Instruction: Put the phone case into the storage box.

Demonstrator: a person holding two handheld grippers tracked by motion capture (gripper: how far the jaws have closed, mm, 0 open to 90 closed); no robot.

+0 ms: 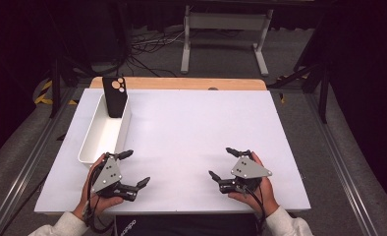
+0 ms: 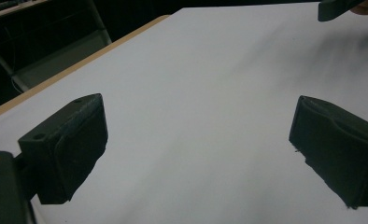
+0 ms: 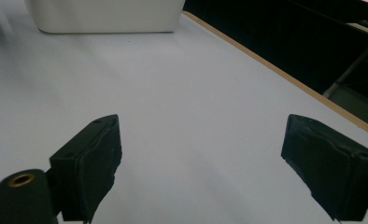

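left gripper [image 1: 134, 168] jaws wide, empty, right gripper [image 1: 225, 162] same, phone case [image 1: 115, 96] upright in white bin [image 1: 99, 140], near left gripper

I see a white worktop [image 1: 191, 132] with a pale wooden edge, a white bin [image 1: 91, 145], and in it a black phone case [image 1: 115, 96] with light tan circles. Both grippers' fingers [image 2: 67, 149] are matte black, under grey plates.

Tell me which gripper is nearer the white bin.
Left. The left gripper sits just beside the near end of the white bin; the right gripper is far across the table.
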